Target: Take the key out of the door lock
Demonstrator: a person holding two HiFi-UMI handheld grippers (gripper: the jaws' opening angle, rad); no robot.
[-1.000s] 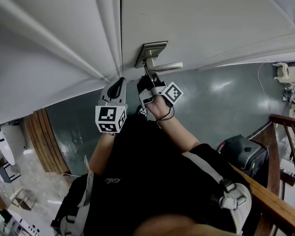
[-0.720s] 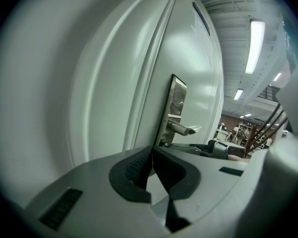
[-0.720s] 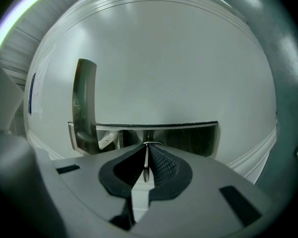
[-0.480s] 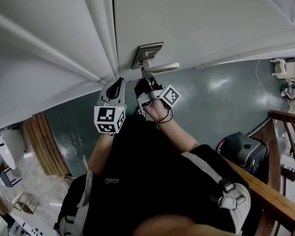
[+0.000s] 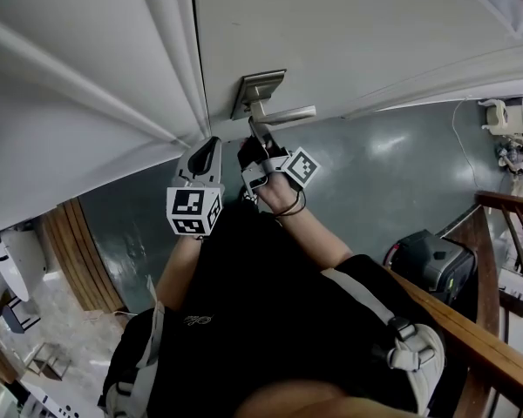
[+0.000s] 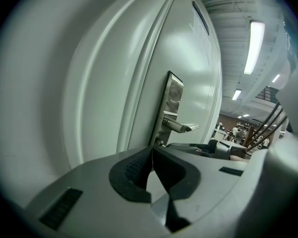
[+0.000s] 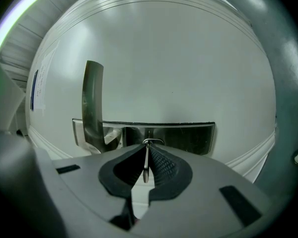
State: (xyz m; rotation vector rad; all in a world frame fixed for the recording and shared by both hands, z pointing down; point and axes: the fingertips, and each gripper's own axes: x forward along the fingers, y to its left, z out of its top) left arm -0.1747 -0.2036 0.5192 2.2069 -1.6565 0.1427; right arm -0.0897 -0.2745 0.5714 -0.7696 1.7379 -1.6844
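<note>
One key (image 7: 146, 162), pinched between right jaws

key (image 7: 146, 158) mostly hidden, lock plate (image 7: 188, 138) partly covered

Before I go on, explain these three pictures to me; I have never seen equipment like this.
A person stands at a white door, with a two-jaw tool in each hand. One picture looks down from a camera on their head; the other two come from cameras on the tools. The right tool is closed on a thin metal key at the lock plate, beside the lever handle. The left tool is closed and empty, near the door.
</note>
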